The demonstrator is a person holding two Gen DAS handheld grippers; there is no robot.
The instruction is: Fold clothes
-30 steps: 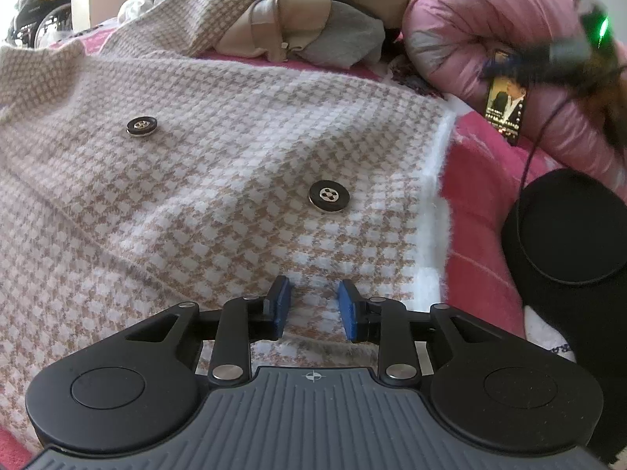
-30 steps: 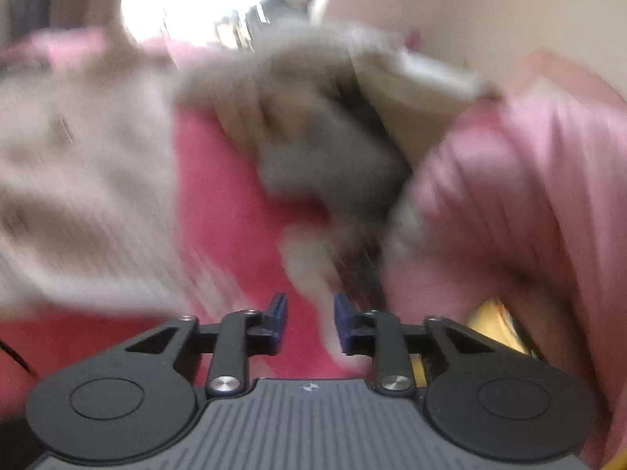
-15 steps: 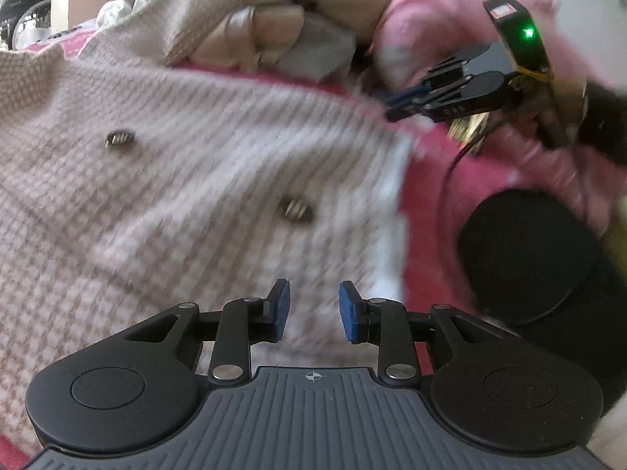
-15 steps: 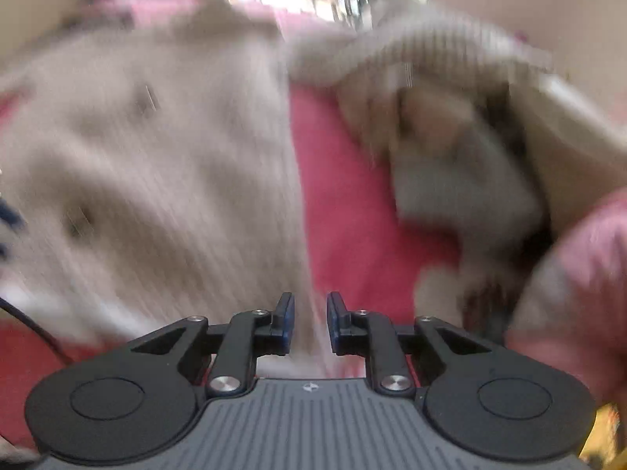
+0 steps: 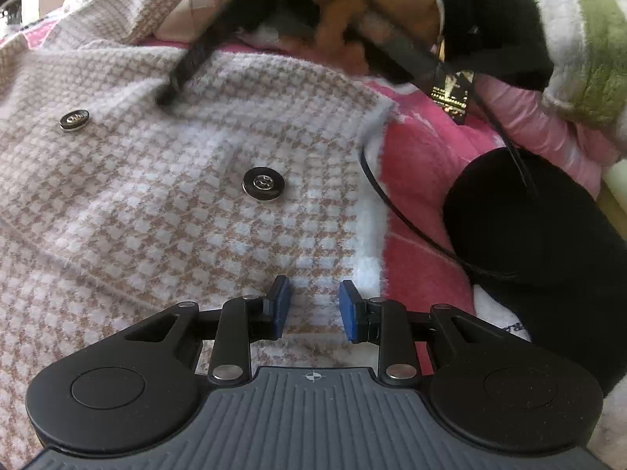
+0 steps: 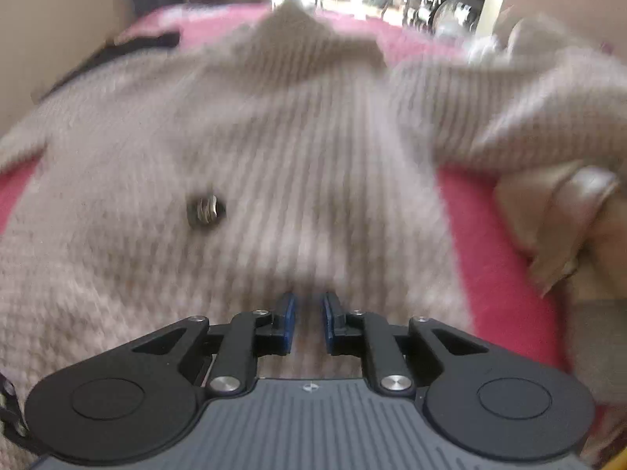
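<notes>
Houndstooth coat [image 5: 164, 203] lay spread flat on the pink bed cover [image 5: 423, 180], filling the left and middle of my left wrist view. Its fluffy white front edge [image 5: 372, 211] ran down just right of my left gripper [image 5: 311, 307], with bare cover beyond it up to a round black cushion [image 5: 529, 227]. My left fingers [image 5: 279, 305] were parted above the cloth, grasping nothing. Two dark buttons [image 5: 262, 184] sat on the coat ahead of them. At the top, my right hand [image 5: 392, 4] held the other gripper over the coat's far edge, a thin black cable [image 5: 395, 211] trailing down to the cushion.

From my right wrist the picture was blurred. The coat [image 6: 235, 156] filled most of it, one button [image 6: 205, 209] left of centre, and a strip of pink cover [image 6: 497, 258] lay open to the right before a heap of beige clothes [image 6: 568, 211]. My right gripper [image 6: 308, 323] had just been closing; its fingers [image 6: 288, 323] stood nearly together over the cloth, a narrow gap showing, nothing visibly pinched.
</notes>
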